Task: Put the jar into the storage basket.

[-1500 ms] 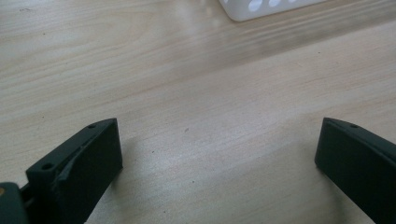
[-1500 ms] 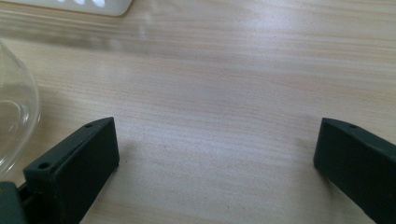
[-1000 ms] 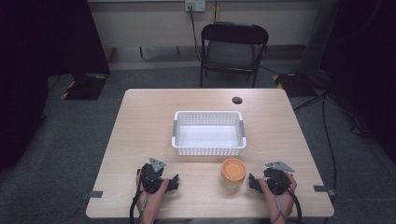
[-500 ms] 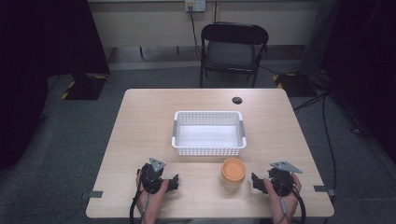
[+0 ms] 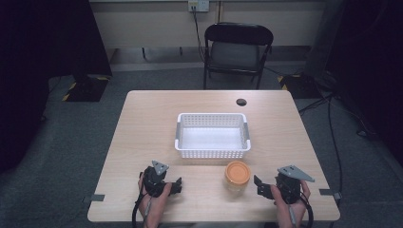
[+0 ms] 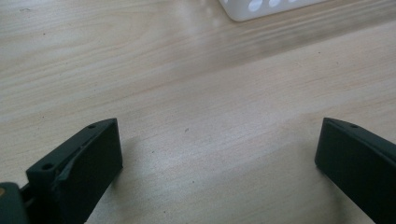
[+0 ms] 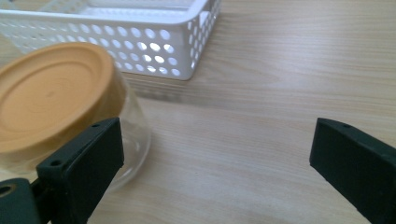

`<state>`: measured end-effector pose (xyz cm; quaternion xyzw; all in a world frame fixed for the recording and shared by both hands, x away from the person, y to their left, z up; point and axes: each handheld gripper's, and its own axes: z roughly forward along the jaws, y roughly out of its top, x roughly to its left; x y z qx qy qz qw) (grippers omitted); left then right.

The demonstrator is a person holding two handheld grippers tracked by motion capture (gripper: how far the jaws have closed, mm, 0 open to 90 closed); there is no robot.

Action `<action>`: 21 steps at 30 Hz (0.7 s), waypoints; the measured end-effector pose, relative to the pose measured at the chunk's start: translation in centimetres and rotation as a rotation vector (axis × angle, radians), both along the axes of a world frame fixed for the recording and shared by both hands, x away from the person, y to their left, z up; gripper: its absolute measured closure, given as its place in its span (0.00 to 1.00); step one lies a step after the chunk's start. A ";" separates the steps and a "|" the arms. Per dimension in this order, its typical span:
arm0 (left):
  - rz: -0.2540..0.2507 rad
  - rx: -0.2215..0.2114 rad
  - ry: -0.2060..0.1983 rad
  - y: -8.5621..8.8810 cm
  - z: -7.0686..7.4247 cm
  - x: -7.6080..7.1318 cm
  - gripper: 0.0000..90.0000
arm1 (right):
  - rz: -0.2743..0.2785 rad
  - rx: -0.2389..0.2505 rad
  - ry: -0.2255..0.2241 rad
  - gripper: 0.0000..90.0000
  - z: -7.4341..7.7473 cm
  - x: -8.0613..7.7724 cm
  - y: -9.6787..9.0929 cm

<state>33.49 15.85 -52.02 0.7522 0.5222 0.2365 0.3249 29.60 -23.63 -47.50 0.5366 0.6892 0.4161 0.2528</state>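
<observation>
The right hand-held gripper (image 5: 263, 186) has drifted a little nearer the counter's (image 5: 142, 128) front edge, jaws spread wide, empty. The orange-lidded glass jar (image 5: 237, 175) stands just to its left, in front of the white basket (image 5: 212, 151). The left hand-held gripper (image 5: 177, 184) gapes too.

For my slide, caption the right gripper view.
Open right gripper beside an orange-lidded glass jar, white perforated basket behind.
</observation>
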 end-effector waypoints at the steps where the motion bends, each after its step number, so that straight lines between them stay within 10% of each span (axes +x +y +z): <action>1: 0.000 0.000 0.000 0.0 0.0 0.0 0.00 | 0.000 0.000 0.000 0.02 0.0 0.0 0.0; 21: 0.000 0.000 0.000 0.0 0.0 0.0 0.00 | 0.193 -0.016 -0.108 0.00 3.1 -1.8 3.5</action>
